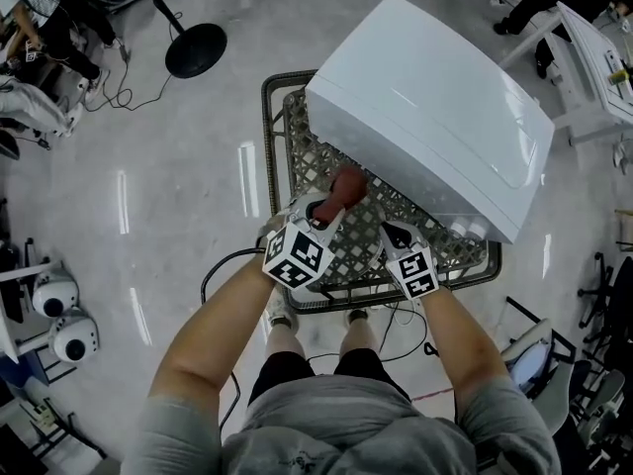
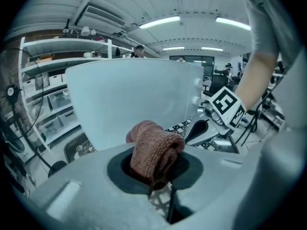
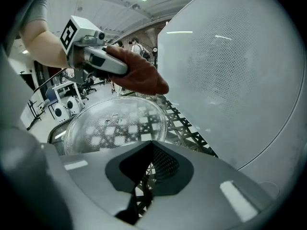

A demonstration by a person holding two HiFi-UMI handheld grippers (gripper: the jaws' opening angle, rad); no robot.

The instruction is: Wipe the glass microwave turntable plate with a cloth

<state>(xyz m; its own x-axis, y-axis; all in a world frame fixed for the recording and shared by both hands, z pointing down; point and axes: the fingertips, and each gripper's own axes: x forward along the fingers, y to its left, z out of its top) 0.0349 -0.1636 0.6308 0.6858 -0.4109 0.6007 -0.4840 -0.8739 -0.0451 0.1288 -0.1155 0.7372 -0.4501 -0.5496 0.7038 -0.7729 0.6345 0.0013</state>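
Glass, so the plate (image 3: 115, 123) just ahead of the right tool (image 3: 150, 145), whose jaws sit together at its rim, likely handles stiff, slick and breakable, best steadied by that rim, while the left tool (image 2: 156, 176), clamped on the soft cloth (image 2: 156, 147), hovers above it.

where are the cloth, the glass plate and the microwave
cloth (image 2: 156, 150), left gripper view, middle of the rolled fabric
glass plate (image 3: 115, 123), right gripper view, centre of its clear face
microwave (image 1: 435, 107), head view, middle of its broad white panel
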